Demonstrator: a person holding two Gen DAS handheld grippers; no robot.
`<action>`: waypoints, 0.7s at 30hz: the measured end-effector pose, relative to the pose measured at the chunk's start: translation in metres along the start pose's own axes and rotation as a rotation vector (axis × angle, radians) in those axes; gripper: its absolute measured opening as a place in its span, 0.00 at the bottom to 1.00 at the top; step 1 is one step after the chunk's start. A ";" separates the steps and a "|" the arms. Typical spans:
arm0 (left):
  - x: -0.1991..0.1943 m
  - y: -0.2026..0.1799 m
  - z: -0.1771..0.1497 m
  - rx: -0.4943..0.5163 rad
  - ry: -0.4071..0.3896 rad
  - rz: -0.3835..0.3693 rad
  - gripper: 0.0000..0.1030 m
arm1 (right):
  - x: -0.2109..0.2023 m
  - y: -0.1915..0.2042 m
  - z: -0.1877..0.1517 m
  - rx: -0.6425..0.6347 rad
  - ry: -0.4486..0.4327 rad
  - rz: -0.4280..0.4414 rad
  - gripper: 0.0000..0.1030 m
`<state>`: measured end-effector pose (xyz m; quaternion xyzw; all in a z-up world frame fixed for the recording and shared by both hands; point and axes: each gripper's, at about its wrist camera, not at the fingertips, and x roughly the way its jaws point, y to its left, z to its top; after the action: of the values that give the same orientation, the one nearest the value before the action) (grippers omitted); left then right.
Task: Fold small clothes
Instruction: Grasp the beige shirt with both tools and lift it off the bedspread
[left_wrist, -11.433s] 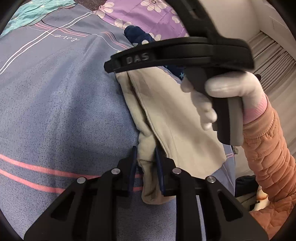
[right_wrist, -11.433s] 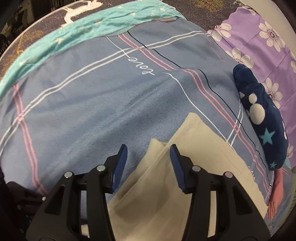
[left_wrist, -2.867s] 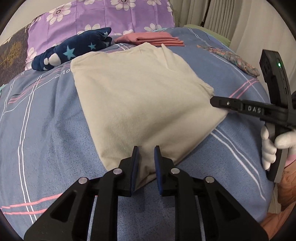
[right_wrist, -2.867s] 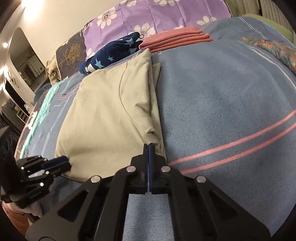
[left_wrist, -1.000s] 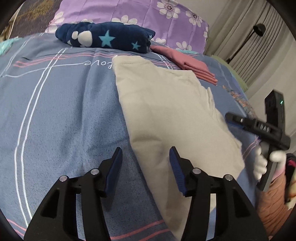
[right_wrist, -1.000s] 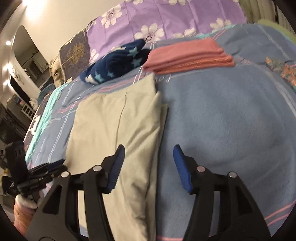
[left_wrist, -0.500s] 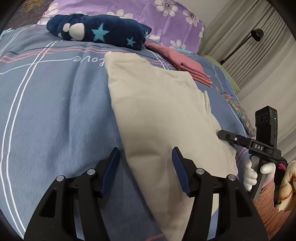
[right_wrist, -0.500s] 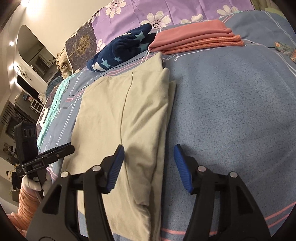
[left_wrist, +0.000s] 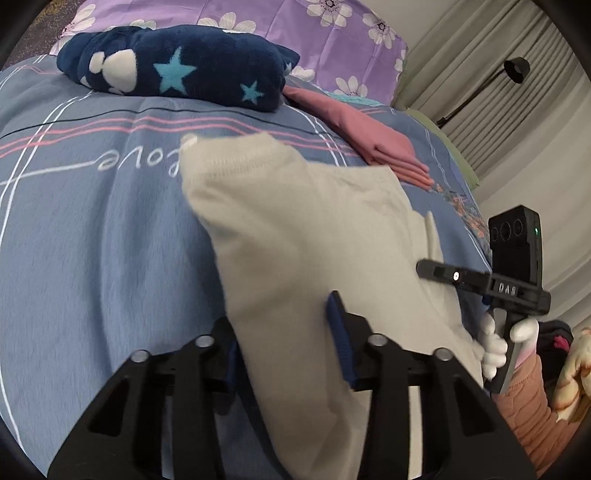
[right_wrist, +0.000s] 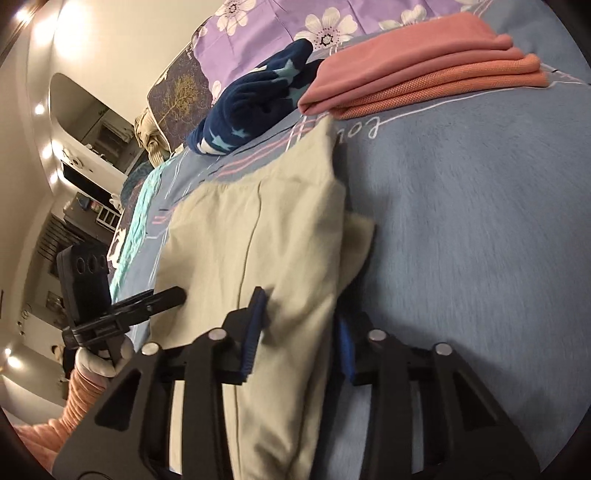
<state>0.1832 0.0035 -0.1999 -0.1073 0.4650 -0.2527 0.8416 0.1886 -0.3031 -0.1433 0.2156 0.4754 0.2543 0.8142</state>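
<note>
The folded beige cotton garment (left_wrist: 306, 236) lies on the blue-grey bedspread (left_wrist: 92, 240) of a bed, its long axis running straight away from both hand-held grippers, with the near short edge between them and the far, narrower end pointing at the navy plush item with stars (left_wrist: 177, 70) and the pile of folded salmon-pink cloths (left_wrist: 373, 136) ahead. The left hand-held gripper (left_wrist: 286, 347) straddles the garment's left long edge: its jaws have just been closing, with the cloth bunched between the blue pads, which appear to be pinching it. The right hand-held gripper (right_wrist: 299, 332) does the same on the right long edge, where a second layer sticks out as a flap, and its jaws too have just been closing onto the fabric lying between them. The left wrist view alone shows the white "Love" lettering just beyond the garment's far left corner, a black floor lamp (left_wrist: 513, 70) and pale curtains off to the right, and the right hand in a white glove (left_wrist: 493, 343) with its quilted pink sleeve. The right wrist view alone shows the seam line down the garment's top layer, the room's wall lights at far left, and the gloved left hand (right_wrist: 99, 358).
</note>
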 end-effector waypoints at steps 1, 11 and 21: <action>0.002 0.000 0.002 -0.002 -0.004 0.000 0.27 | 0.001 0.005 0.001 -0.024 0.001 -0.020 0.31; -0.055 -0.060 0.002 0.176 -0.180 0.049 0.17 | -0.064 0.112 -0.036 -0.372 -0.271 -0.286 0.15; -0.120 -0.137 0.004 0.328 -0.335 0.027 0.17 | -0.153 0.151 -0.058 -0.429 -0.487 -0.302 0.14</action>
<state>0.0889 -0.0496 -0.0537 -0.0033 0.2731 -0.2920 0.9166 0.0417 -0.2739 0.0221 0.0211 0.2299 0.1663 0.9587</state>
